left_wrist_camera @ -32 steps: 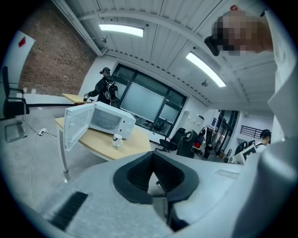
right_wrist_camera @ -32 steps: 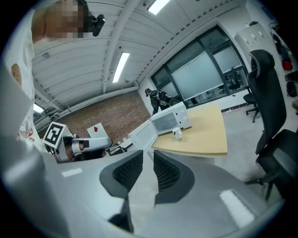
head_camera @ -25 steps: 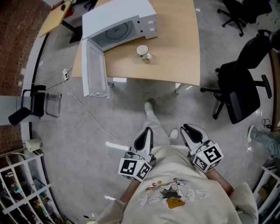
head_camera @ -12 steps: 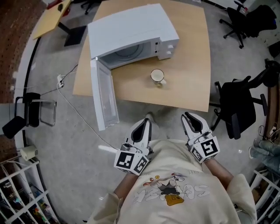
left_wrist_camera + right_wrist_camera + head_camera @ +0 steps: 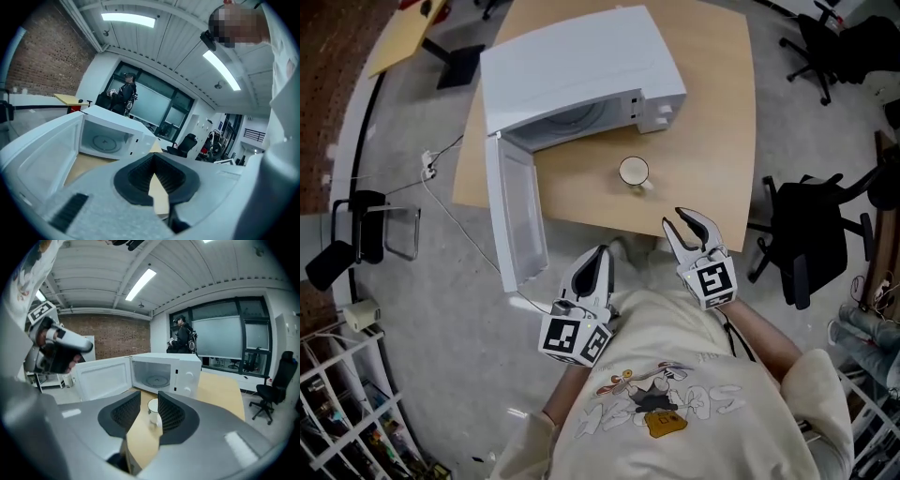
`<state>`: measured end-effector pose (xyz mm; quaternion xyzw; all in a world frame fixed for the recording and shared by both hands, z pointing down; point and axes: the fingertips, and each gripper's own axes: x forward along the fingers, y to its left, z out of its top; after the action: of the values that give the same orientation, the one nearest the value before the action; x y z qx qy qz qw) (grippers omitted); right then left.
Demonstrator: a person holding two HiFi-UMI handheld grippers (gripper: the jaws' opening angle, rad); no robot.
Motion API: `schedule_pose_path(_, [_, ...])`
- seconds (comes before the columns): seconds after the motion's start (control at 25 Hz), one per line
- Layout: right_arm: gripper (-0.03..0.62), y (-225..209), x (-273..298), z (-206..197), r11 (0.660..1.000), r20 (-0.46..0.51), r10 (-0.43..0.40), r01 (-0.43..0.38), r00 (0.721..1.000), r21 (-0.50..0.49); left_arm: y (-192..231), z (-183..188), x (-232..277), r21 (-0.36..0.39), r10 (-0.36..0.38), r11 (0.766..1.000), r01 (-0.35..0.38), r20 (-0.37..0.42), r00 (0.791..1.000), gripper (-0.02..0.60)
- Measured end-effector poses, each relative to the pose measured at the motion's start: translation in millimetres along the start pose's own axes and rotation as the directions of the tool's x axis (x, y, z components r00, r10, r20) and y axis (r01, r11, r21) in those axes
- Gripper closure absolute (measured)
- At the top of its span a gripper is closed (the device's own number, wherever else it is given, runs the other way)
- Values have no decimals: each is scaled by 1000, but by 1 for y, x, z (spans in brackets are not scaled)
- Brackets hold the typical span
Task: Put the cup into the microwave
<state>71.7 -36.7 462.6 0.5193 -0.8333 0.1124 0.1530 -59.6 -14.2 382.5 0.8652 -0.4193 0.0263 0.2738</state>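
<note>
"Right hand-held gripper [image 5: 687, 228] — what has been altered there?"

"It has been carried forward to the near edge of the desk [image 5: 712, 112], and its jaws have just been opening. They are now spread, with nothing gripped. The cup [image 5: 634, 172] is framed between them in the right gripper view, yet it is well apart from them."

"And the left hand-held gripper [image 5: 598, 255]?"

"It is kept clenched and empty, held back nearer the body, near the free edge of the open door [image 5: 517, 211] of the microwave [image 5: 581, 66]."

"What is meant by that for the task?"

"An approach is judged to be under way: the grasp has been prepared but not made. The cavity is already exposed, so no door work should be needed."

"How is the cup placed?"

"It is stood upright on the desk, just in front of the microwave's control side, mouth up — its long axis is vertical. Its handle is turned toward the desk's near edge and slightly rightward, roughly toward the spread jaws. The body could probably be taken from the side."
</note>
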Motion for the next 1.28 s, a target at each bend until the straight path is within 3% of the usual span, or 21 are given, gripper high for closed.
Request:
schedule_pose_path(0.4, [426, -25, 93, -82, 996, -106, 58, -64, 993, -60, -1, -19, 35, 36, 92, 995, -92, 9, 996, 583])
schedule_pose_path(0.72, [411, -39, 134, -114, 992, -129, 54, -68, 990, -105, 11, -30, 52, 53, 147, 988, -148, 12, 989, 583])
schedule_pose_path(1.04, [413, -36, 151, -136, 990, -153, 100, -114, 983, -88, 5, -36, 57, 43, 166, 985, -166, -10, 986, 583])
schedule_pose_path(1.16, [485, -37, 158, -138, 988, -164, 92, -111, 982, -109, 2, -37, 55, 54, 167, 985, -165, -16, 986, 583])
schedule_pose_path(1.28, [516, -38, 158, -139, 987, -164, 81, -102, 983, -126, 2, -37, 52, 53, 175, 983, -174, -13, 985, 583])
